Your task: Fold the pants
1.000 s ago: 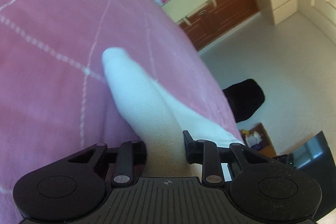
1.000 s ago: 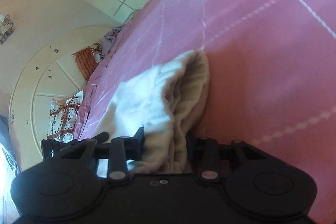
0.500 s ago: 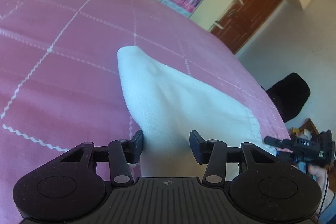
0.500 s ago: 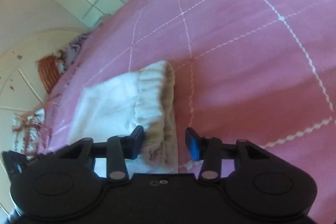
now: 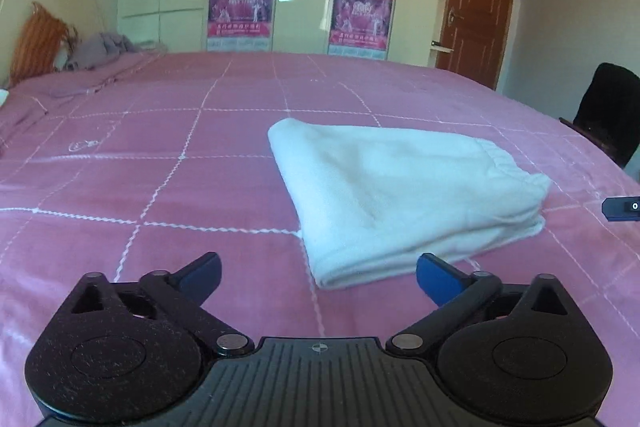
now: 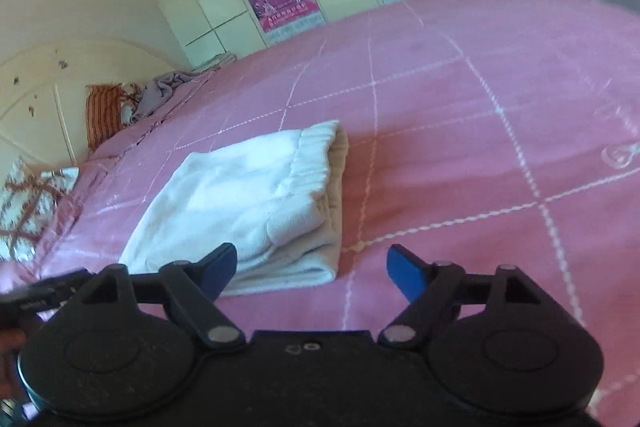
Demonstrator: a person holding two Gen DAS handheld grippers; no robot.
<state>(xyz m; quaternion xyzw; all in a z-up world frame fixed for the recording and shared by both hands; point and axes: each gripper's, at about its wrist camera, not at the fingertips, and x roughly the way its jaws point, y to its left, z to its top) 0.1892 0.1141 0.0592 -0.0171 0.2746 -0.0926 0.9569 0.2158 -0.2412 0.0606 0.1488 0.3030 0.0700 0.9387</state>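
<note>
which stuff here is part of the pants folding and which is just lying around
Part of the job: folded white pants; left gripper and right gripper, both open, holding nothing.

Lying about: grey cloth, orange cushion, black chair.

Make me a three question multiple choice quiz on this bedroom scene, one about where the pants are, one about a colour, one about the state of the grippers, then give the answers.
1. Where do the folded white pants lie?
A. on the pink bedspread
B. on the floor
C. on the black chair

2. What colour are the grid lines on the bedspread?
A. black
B. white
C. green

3. How do the left gripper and the right gripper stand?
A. both clamped on the pants
B. only the left clamped on the pants
C. both open, with nothing between the fingers

Answers:
1 A: the pants rest flat on the bed in both views.
2 B: pale stitched lines cross the pink cloth.
3 C: the jaws have just been opening, stand wide apart, and the pants lie clear of them.
</note>
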